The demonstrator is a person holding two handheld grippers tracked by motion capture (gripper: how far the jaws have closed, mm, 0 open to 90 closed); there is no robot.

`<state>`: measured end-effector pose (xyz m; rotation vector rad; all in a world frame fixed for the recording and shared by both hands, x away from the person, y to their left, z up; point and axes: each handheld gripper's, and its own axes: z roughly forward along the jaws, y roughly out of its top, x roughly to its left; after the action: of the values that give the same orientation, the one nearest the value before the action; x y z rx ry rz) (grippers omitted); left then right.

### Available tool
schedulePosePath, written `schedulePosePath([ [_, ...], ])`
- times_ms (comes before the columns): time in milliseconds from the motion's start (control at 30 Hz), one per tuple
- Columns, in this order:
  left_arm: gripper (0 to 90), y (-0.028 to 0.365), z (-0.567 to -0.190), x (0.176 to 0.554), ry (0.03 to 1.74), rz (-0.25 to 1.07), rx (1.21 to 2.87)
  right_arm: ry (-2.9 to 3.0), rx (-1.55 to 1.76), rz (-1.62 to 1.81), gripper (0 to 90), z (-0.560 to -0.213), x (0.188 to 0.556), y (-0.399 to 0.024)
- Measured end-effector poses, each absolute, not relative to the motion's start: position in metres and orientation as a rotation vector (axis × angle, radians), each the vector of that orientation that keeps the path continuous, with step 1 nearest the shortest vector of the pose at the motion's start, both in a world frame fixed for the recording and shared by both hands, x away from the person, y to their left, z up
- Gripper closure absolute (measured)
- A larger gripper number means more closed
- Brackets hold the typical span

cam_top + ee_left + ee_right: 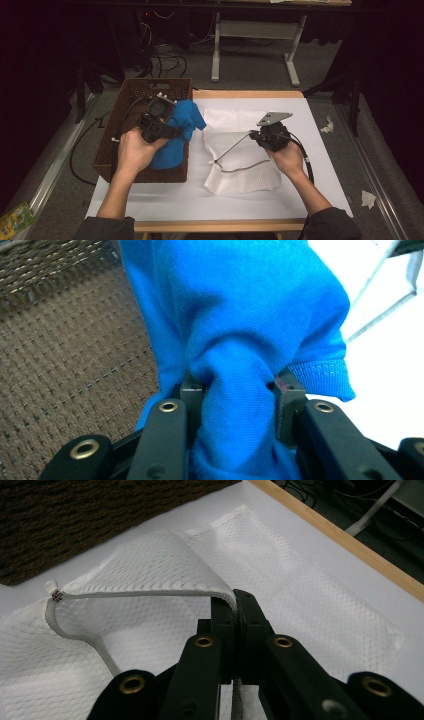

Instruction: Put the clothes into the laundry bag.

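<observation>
A: L forearm comes in from bottom left, angled up & inward; left hand (131,150) wraps the left gripper (172,131) from behind, jaws pointing right

B: Jaws?

A: Partway apart, pads pinched on a bunch of blue cloth (235,335)

B: R side?

A: R forearm enters bottom right, dark sleeve at elbow, right hand (289,159) under the right gripper (251,134), tips aimed left. Jaws fully together, clamped on a white mesh bag's (150,575) zipper edge
</observation>
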<state>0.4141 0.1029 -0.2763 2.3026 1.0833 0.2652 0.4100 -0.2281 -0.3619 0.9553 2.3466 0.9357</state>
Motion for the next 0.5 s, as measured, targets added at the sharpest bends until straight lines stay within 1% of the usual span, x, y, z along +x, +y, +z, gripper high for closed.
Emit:
schedulePosePath([
  [200, 67.1, 0.095, -0.271, 0.407, 1.031, 0.254, 2.301, 2.351, 0.960, 0.942, 89.4, -0.362, 0.410, -0.228],
  [500, 67.0, 0.082, -0.271, 0.397, 0.994, 0.280, 2.313, 2.343, 0.974, 0.959, 89.4, -0.362, 0.413, -0.227],
])
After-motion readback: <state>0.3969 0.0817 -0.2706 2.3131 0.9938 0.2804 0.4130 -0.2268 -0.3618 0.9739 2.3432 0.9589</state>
